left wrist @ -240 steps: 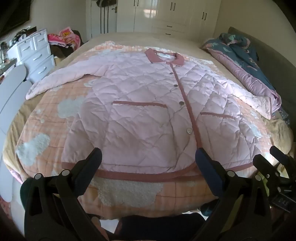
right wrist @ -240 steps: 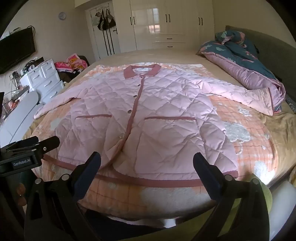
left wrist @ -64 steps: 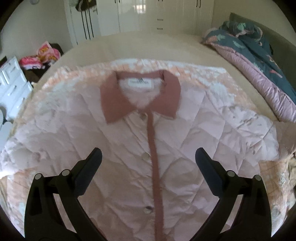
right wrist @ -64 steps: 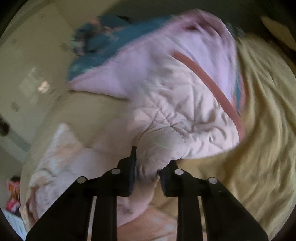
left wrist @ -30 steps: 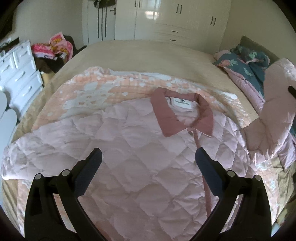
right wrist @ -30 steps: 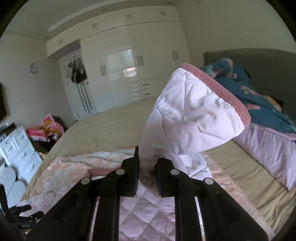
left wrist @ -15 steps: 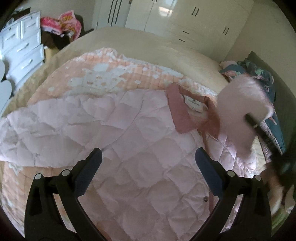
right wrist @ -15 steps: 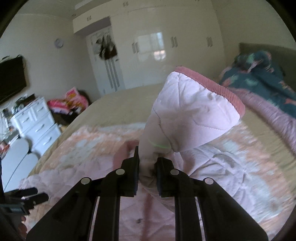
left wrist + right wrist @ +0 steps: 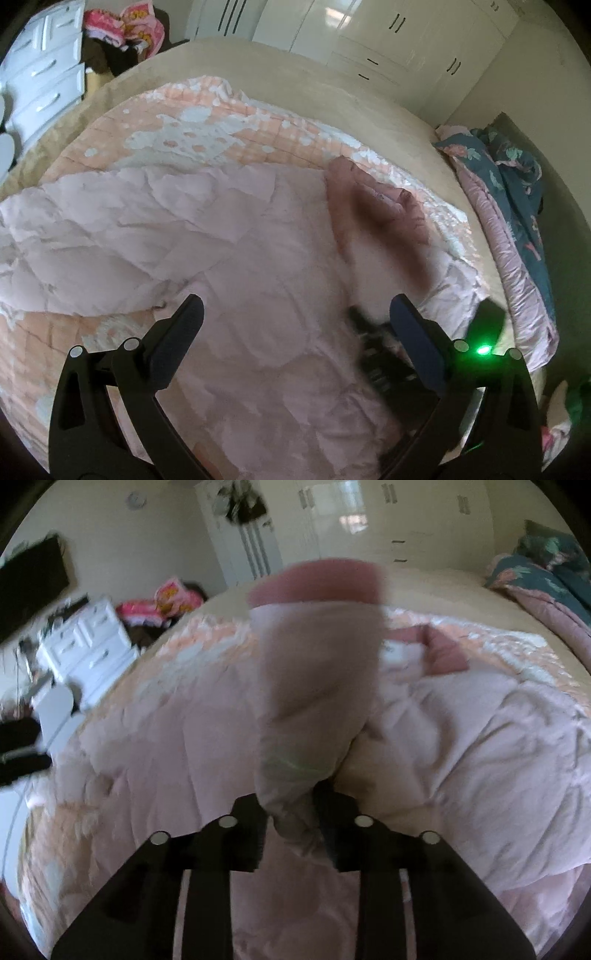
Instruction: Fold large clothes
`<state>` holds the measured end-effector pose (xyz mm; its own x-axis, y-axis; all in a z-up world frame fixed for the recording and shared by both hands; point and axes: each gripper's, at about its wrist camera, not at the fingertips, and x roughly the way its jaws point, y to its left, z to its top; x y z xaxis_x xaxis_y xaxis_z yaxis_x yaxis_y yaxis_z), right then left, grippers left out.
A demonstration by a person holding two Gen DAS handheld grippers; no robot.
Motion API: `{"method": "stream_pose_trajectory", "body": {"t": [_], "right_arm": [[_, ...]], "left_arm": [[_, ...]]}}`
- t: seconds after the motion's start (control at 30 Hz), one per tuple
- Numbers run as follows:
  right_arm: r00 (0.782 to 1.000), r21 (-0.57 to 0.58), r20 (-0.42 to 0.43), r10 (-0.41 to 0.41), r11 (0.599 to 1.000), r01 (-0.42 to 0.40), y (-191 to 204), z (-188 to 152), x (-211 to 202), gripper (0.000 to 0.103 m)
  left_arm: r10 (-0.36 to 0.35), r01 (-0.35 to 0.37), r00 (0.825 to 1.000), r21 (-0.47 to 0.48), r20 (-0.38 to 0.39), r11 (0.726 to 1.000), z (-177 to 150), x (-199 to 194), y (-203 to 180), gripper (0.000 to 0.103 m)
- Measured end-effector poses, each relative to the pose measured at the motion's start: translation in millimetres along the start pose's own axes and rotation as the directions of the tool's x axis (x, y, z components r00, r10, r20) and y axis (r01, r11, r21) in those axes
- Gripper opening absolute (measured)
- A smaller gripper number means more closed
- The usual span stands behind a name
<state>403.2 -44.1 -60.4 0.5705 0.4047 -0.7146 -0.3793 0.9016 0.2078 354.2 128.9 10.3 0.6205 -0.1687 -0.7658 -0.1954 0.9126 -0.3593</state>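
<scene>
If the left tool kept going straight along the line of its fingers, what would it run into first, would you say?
Most likely the quilted body of the pink jacket spread on the bed. The left tool is open and empty, and the jacket fills the gap between its fingers. How far below it lies is hard to judge.

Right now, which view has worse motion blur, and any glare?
Right wrist: heavy motion blur, worst on the sleeve clamped in the right gripper; the dresser smears too. Left wrist: mostly sharp, only the collar area and passing right gripper streak; window glare on the wardrobe.
</scene>
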Motion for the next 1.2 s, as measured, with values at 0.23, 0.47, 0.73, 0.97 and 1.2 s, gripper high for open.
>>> {"method": "stream_pose_trajectory", "body": {"t": [0.23,0.47,0.73,0.97,1.2], "right_arm": [[0.995,-0.1,-0.062,0.073,0.992,-0.079,37,-13,2,0.081],[0.954,0.027,-0.083,0.289,0.957,-0.288,9,-16,-49,0.087],[0.999,0.036,-0.027,0.043,0.998,-0.042,-72,-22,-102,0.087],[0.99,0.088,0.017,-0.142,0.986,0.14,-137,-25,-141,0.087],[0.971,0.147,-0.002,-0.238,0.961,0.235,-179,-29,-142,0.087]], "left_arm": [[0.006,-0.006,1.0,0.006,-0.009,1.0,-2,4,-6,0.094],[-0.012,0.01,0.998,-0.034,-0.06,0.999,-6,27,3,0.094],[-0.12,0.101,0.982,-0.13,-0.144,0.986,-15,81,-3,0.094],[-0.086,0.072,0.981,-0.085,-0.171,0.994,-27,104,-19,0.039],[-0.118,0.12,0.991,0.033,-0.065,0.992,-8,72,-29,0.009]]}}
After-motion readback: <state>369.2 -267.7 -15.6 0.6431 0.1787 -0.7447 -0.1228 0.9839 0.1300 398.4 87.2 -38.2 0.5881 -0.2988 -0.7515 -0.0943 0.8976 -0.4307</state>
